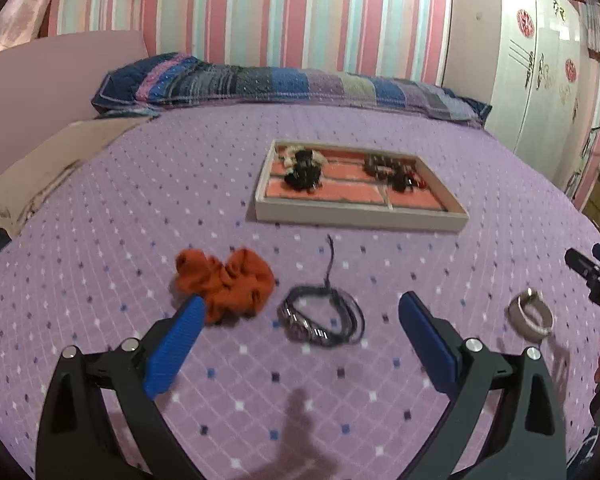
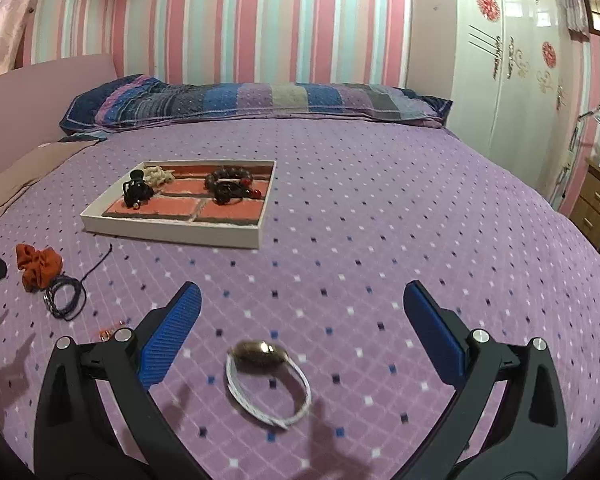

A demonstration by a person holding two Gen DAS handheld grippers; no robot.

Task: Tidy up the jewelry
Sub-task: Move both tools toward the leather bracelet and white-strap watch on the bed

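Both our grippers hang with fingers spread and empty: the left gripper [image 1: 300,312] over the dark bracelet [image 1: 322,320] beside the orange scrunchie [image 1: 226,282], the right gripper [image 2: 302,300] just above the white bracelet [image 2: 268,384] on the bedspread [image 2: 380,220]. To lift cleanly, we should probably lower straight down so the fingers straddle one side of the band, pinch without snagging cloth, then carry it to a bare compartment of the tray [image 2: 172,228].
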